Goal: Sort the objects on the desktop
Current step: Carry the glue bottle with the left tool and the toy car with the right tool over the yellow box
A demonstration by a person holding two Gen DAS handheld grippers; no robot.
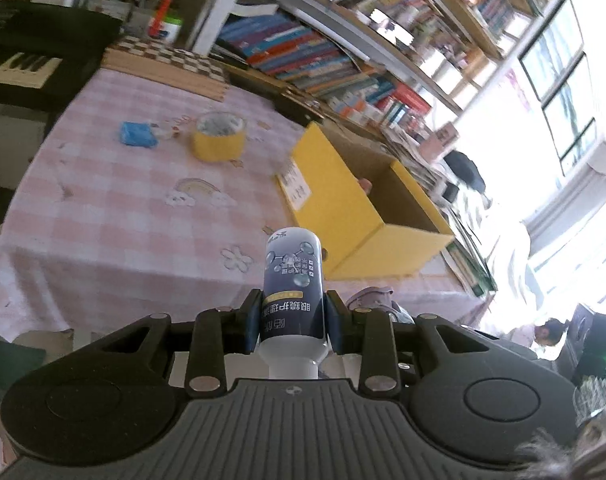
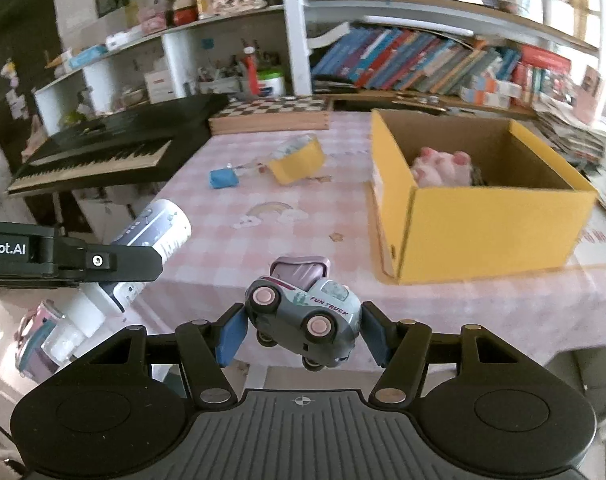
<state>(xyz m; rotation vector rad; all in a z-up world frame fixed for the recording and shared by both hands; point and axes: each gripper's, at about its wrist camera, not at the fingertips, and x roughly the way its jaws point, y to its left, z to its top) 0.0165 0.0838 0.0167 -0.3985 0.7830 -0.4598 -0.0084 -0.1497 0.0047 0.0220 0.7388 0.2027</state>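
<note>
Pink-checked tabletop (image 2: 303, 216): open yellow cardboard box (image 2: 483, 236) as landmark. Short of it, left claw (image 1: 291, 322) pinching dark-labelled bottle (image 1: 293, 276), right claw (image 2: 303, 336) pinching grey toy truck (image 2: 303, 314); release advised only once carried above its opening.

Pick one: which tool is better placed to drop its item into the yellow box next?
Right, probably. The right tool, shut on the toy truck, faces the yellow box with its open top in view. The left tool holds the bottle further from the box, at the table's near edge.
</note>
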